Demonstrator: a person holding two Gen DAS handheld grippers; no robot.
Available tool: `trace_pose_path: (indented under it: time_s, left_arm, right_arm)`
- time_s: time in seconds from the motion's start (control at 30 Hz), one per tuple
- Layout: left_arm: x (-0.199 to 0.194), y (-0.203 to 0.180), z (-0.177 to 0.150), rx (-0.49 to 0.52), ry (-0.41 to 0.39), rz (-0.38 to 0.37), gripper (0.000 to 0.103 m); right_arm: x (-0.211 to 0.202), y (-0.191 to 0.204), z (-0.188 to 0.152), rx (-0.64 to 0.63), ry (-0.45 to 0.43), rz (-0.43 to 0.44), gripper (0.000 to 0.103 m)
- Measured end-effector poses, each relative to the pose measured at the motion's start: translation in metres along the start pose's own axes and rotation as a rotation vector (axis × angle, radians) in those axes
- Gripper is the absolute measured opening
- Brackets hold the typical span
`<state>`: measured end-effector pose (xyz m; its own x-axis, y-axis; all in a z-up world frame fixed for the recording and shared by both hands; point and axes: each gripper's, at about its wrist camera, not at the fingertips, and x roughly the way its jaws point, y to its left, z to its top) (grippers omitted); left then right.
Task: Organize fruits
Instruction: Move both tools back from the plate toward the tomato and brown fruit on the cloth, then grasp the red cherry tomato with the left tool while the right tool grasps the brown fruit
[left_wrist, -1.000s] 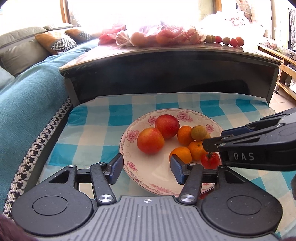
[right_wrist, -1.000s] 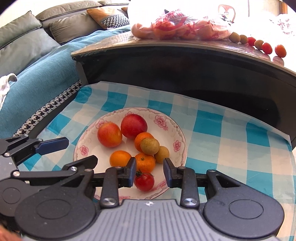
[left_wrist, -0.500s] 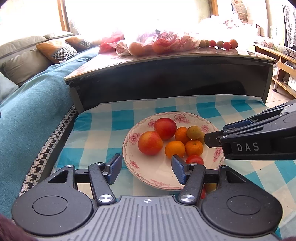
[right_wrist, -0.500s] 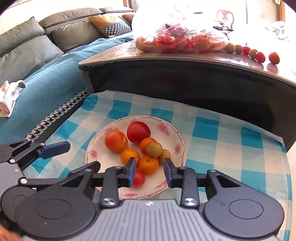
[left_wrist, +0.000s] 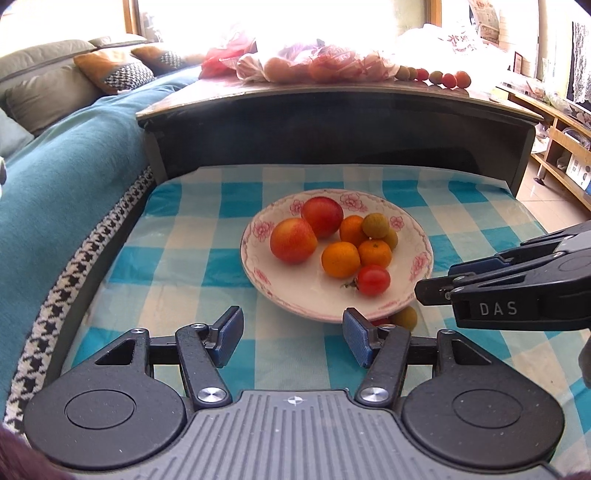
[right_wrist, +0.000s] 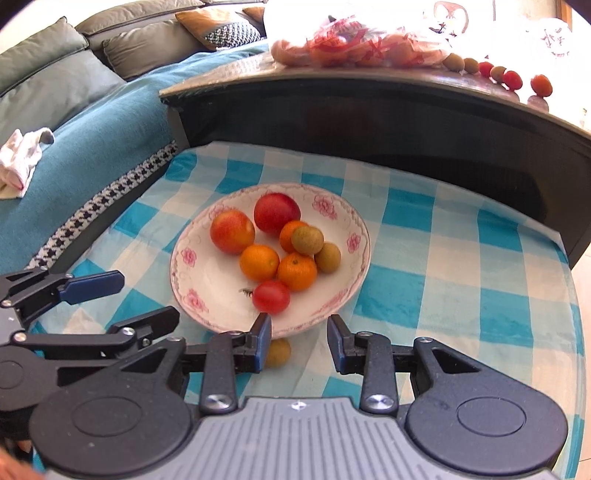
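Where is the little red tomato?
The tomato lies at the plate's near edge, beside two oranges, just ahead of the open right gripper.

We're seeing a white plate with pink flower print and pink rim line. On it: two red-orange apples, three orange mandarins, a red cherry tomato and two brownish-green longans. The tablecloth is showing turquoise-and-white checks. The sofa throw is teal with a black-white houndstooth border. Both grippers, left and right, are showing black bodies, blue finger pads and grey ribbed bases. White "DAS" lettering is showing on the right one.
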<state>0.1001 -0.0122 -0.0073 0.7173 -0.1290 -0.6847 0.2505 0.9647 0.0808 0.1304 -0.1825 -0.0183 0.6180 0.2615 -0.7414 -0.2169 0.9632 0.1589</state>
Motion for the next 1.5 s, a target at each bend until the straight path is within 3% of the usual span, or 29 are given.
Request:
trace_pose_path:
  time_s: [0.33, 0.77, 0.9, 1.5]
  left_arm:
    - [0.001, -0.008, -0.015, 0.036, 0.046, -0.045, 0.069]
    - [0.012, -0.01, -0.023, 0.044, 0.091, -0.079, 0.07]
    - [0.012, -0.01, -0.023, 0.045, 0.09, -0.085, 0.07]
    - [0.04, -0.024, -0.014, 0.011, 0.081, -0.116, 0.067]
  right_arm:
    - [0.019, 0.002, -0.012, -0.022, 0.077, 0.035, 0.046]
    - [0.041, 0.011, -0.009, -0.042, 0.083, 0.068, 0.048]
    - [0.041, 0.01, -0.008, -0.041, 0.08, 0.075, 0.039]
    - [0.02, -0.022, -0.022, 0.018, 0.091, 0.054, 0.039]
